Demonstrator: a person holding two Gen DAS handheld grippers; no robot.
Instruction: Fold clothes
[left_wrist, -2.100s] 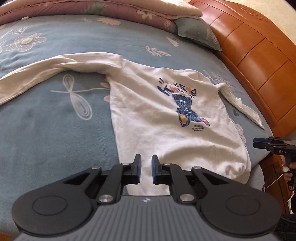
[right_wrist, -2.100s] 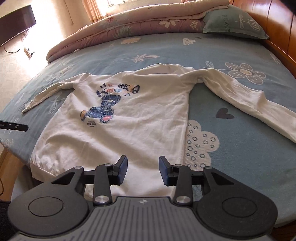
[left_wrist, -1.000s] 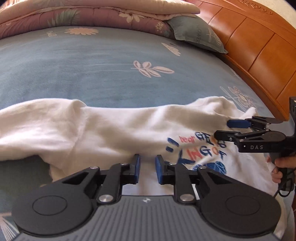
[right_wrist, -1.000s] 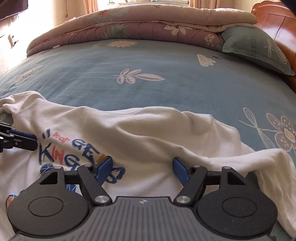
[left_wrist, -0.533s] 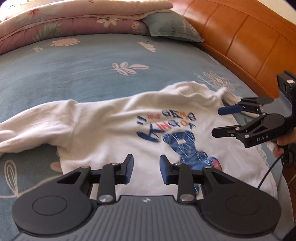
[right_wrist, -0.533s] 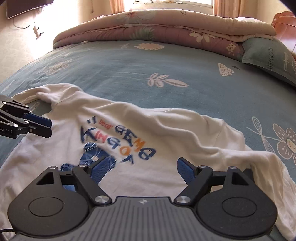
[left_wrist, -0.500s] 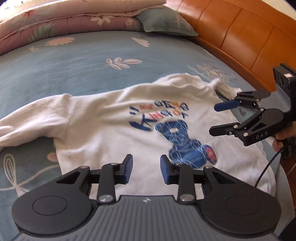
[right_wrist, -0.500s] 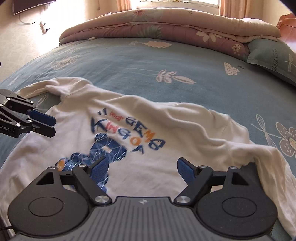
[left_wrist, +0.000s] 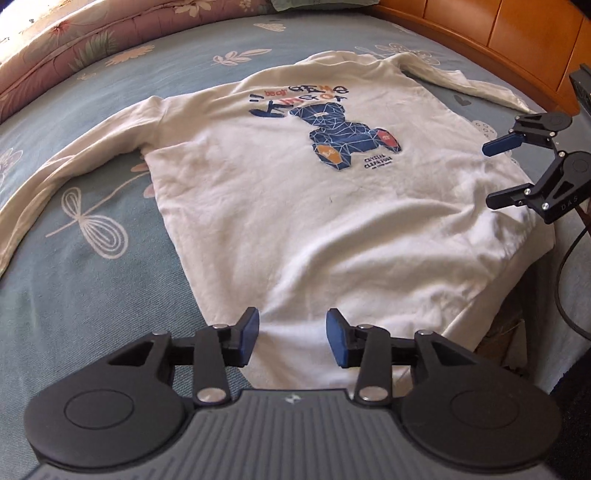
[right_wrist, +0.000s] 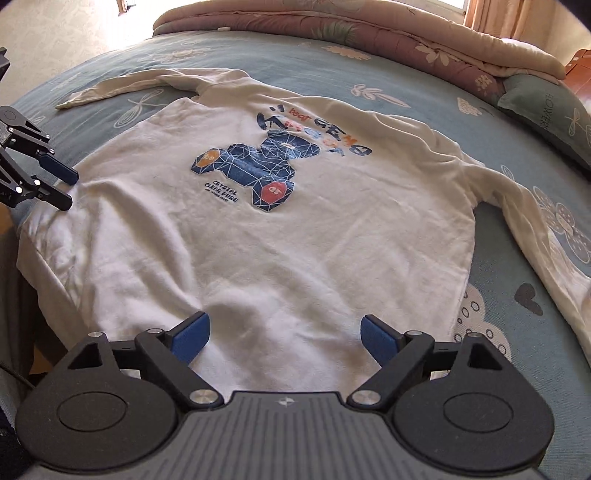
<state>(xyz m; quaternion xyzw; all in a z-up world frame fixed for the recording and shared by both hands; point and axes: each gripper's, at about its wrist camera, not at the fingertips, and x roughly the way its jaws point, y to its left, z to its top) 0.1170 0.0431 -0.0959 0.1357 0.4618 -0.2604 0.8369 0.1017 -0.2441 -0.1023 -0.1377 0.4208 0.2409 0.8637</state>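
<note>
A white long-sleeved sweatshirt (left_wrist: 295, 206) with a blue bear print lies flat, face up, on the blue flowered bedspread (left_wrist: 92, 288), sleeves spread to both sides. It also shows in the right wrist view (right_wrist: 295, 240). My left gripper (left_wrist: 291, 338) is open and empty, just above the hem near its left side. My right gripper (right_wrist: 284, 334) is wide open and empty above the hem near its right side. Each gripper shows in the other's view, the right gripper (left_wrist: 496, 173) at the right edge and the left gripper (right_wrist: 68, 188) at the left edge.
A folded quilt (right_wrist: 369, 26) and a green pillow (right_wrist: 554, 114) lie at the head of the bed. A wooden bed frame (left_wrist: 517, 44) runs along the right side. The bed's front edge drops off just below the hem (left_wrist: 517, 295). A cable (left_wrist: 565, 280) hangs from the right gripper.
Both grippers have drawn back from the collar area to the hem, so the whole sweatshirt is in view. The left gripper's jaws have opened wider. The sweatshirt lies flatter than before.
</note>
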